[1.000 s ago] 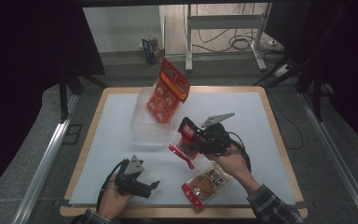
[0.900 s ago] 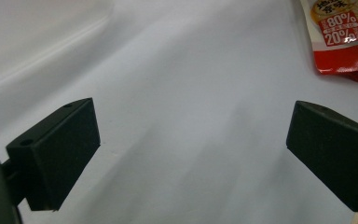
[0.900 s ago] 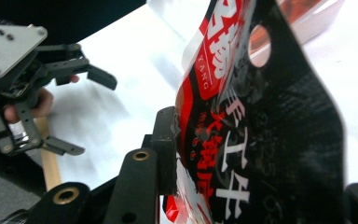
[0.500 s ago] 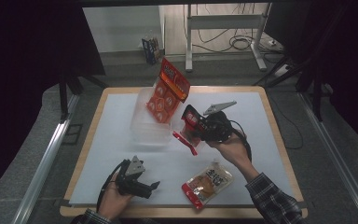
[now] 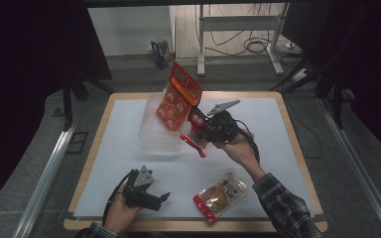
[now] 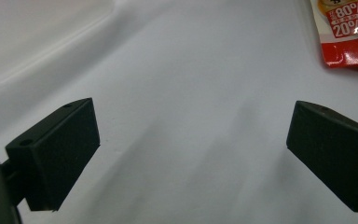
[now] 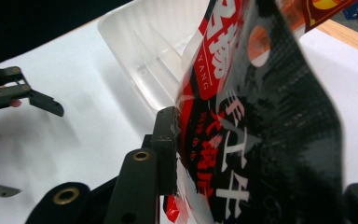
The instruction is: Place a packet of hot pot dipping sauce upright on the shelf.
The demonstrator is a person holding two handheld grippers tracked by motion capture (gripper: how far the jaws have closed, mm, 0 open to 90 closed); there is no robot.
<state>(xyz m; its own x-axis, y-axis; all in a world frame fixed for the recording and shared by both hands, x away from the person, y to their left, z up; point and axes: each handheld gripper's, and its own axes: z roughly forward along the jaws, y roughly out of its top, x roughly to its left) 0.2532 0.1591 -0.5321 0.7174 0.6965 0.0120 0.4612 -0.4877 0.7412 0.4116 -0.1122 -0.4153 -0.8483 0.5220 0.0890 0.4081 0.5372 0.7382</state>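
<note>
Glossy red-and-black film is crinkling in the right gripper [image 5: 194, 135], whose jaws are clamping a snack packet [image 7: 242, 154] beside the ribbed, translucent plastic tub [image 5: 154, 136]. From above, an orange pouch [image 5: 178, 96] is leaning in that tub. Low near the table's front edge, the left gripper [image 6: 191, 154] is hanging with jaws wide apart over matte white sheeting, a printed sachet [image 6: 349, 32] lying beyond.
</note>
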